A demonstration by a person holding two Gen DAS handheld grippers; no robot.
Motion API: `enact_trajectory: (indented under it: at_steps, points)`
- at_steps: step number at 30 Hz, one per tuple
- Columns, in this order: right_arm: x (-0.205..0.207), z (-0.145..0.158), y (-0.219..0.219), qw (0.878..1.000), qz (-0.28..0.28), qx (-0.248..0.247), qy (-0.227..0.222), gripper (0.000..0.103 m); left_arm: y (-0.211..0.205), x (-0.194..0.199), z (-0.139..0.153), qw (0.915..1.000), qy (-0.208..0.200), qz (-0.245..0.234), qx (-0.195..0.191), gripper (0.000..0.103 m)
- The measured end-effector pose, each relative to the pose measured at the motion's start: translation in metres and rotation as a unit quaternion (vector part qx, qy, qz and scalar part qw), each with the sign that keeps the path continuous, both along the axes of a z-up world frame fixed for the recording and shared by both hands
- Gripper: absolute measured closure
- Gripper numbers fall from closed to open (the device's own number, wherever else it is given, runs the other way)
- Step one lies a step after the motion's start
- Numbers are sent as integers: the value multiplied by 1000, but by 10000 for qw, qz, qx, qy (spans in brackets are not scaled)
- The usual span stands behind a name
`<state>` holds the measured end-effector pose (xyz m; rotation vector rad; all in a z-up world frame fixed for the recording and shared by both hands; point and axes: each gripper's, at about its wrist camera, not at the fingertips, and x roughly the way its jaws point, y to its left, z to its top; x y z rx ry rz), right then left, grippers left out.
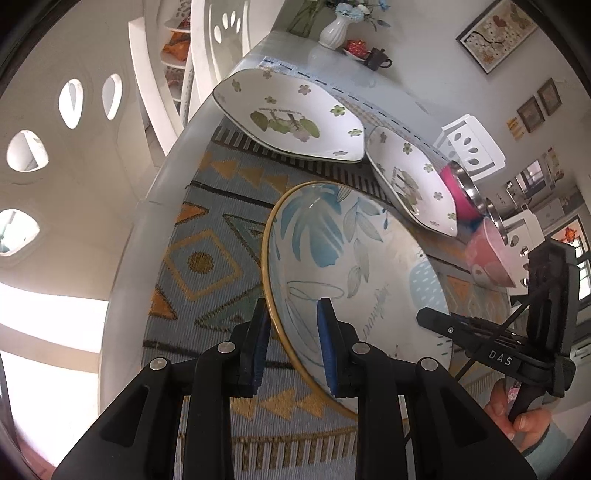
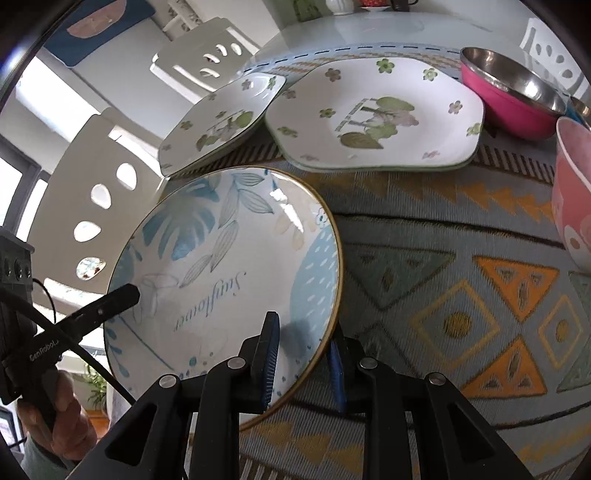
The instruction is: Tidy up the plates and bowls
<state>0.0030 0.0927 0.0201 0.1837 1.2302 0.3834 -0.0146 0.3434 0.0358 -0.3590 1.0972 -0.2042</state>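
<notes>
Sunflower plate (image 1: pixel 354 266), round, gold-rimmed and painted with blue leaves, is pinched at opposite edges by both grippers and sits tilted above the patterned woven mat (image 1: pixel 207 258). Left gripper (image 1: pixel 291 343): one blue pad lies inside the plate's rim and the other outside, closed on the rim. Right gripper (image 2: pixel 304 363): it grips the plate's other edge the same way, one pad on the painted face and the other behind the rim.

Beyond the plate lie two stacks of white angular plates with green flowers. In the right wrist view the larger flowered plate (image 2: pixel 373 114) is just beyond the sunflower plate's far rim, and the smaller flowered plate (image 2: pixel 221 118) is beside it, nearest the sunflower plate's upper left edge. A magenta bowl with a steel lining (image 2: pixel 513 96) stands beyond and to the right of the sunflower plate, and a pink bowl (image 2: pixel 572 192) stands well apart from it on the right. At the table's far end, past the sunflower plate, stands a white vase (image 1: pixel 334 31).
</notes>
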Motion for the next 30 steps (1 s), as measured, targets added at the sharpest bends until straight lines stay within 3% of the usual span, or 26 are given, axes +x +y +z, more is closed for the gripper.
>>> enact_trajectory:
  at_steps: [5,15,22,27,30]
  points:
    - [-15,10,0,9999,62,66,-108,79,-8,-11,6,9998,-110,-71,181,81]
    - [-34,26,-3,9991,181,-107,-378,79,-9,-23,13,9995,-286,-99,70,81]
    - [-42,21,-12,9994,155,-79,-288,79,-15,-32,9,9996,-244,-135,56,81]
    - [-53,24,-10,9979,387,-305,-418,79,-21,-45,11,9991,-259,-320,72,82]
    - [-56,31,-3,9974,573,-117,-422,82,-29,-53,7,9983,-143,-566,38,82]
